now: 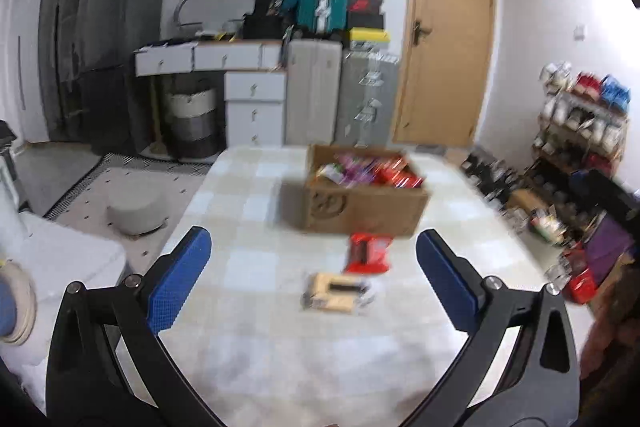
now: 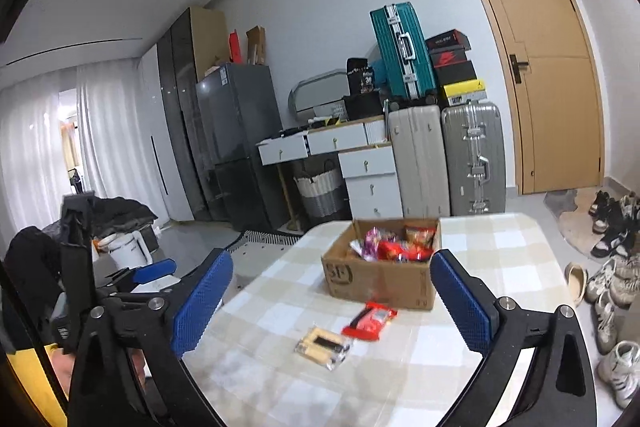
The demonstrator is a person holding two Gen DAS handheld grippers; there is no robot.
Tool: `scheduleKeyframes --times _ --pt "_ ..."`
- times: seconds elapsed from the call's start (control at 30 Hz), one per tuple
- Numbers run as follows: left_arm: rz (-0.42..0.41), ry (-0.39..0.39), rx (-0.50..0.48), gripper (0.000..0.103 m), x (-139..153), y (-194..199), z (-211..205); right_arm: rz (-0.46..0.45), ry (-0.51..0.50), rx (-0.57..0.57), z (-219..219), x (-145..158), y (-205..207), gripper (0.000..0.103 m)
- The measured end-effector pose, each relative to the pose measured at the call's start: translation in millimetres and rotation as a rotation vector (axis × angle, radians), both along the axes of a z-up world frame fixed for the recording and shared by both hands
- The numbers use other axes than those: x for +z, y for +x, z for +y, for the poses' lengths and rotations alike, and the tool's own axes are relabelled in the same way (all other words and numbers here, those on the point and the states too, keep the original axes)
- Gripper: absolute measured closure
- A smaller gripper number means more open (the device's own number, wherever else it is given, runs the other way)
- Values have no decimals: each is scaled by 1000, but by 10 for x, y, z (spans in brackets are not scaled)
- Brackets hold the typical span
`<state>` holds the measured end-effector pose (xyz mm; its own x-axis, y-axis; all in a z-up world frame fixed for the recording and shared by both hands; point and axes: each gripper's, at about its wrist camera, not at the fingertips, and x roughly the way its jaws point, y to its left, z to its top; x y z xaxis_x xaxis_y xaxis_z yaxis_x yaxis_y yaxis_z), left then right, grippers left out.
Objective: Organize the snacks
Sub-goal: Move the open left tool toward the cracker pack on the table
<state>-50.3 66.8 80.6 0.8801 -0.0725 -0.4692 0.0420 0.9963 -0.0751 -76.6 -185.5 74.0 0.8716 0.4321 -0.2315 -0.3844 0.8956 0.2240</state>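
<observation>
A cardboard box [image 2: 378, 277] heaped with bright snack packets stands toward the far end of a tabletop [image 2: 500, 251] covered in a pale checked cloth. 2 more snacks lie loose on the cloth just in front of the box: a red packet [image 2: 370, 319] nearest its front wall, and a clear-wrapped pack of pale yellow biscuits [image 2: 322, 347] just beside the red one, on the near side. Neither loose snack touches the box.

The left gripper [image 1: 312, 259] hovers over the near part of the tabletop, its 2 blue-padded fingers [image 1: 180, 279] spread wide with nothing between the pads; in the left wrist view, which is blurred, the red packet [image 1: 368, 253] and the biscuit pack [image 1: 334, 293] sit on the cloth ahead, framed by the open span, and the box [image 1: 360, 203] stands beyond them. The right gripper [image 2: 332, 287] is likewise spread wide and holds nothing, its fingers [image 2: 462, 307] framing the same 2 snacks and the box from a little further right. Part of the left gripper's black frame and a blue pad show at the left edge of the right wrist view.

Behind the tabletop stand a white drawer unit [image 2: 372, 179], 2 upright grey suitcases [image 2: 472, 163], a teal suitcase [image 2: 398, 51] on top, a dark fridge [image 2: 236, 123] and a tan door [image 2: 552, 75]. Shoes [image 2: 612, 287] line the floor at right.
</observation>
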Motion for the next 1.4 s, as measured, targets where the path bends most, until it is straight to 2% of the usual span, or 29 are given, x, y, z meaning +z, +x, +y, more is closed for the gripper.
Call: scheduleKeyframes --times 0.13,0.3,0.37,0.47,0.63,0.8,0.9,1.07,1.23,1.4 --pt "65 -20 12 0 -467 91 107 62 22 -7 -55 -369 111 1" --pt "121 23 -40 0 -820 334 26 116 5 -42 -115 -574 343 1" --pt "150 22 -47 0 -861 549 -42 133 32 -49 -154 -619 425 1" --pt "150 8 -56 0 -863 664 -105 169 36 -51 -185 -674 560 1" --pt "152 -11 -74 0 -851 757 -157 155 3 -53 -189 -689 683 1" --pt "214 13 -90 0 -949 934 -215 195 37 -61 -187 -738 837 1" --pt "268 23 -97 0 -1090 1136 -244 215 50 -60 -175 -788 965 1" --pt "395 51 -157 3 -1480 1543 -366 234 4 -52 -106 -887 1116 1" --pt "435 94 -184 4 -1701 1751 -490 272 -5 -40 -86 -999 1260 1" --pt "487 57 -171 4 -1883 1972 -497 315 15 -32 -128 -1106 1413 1"
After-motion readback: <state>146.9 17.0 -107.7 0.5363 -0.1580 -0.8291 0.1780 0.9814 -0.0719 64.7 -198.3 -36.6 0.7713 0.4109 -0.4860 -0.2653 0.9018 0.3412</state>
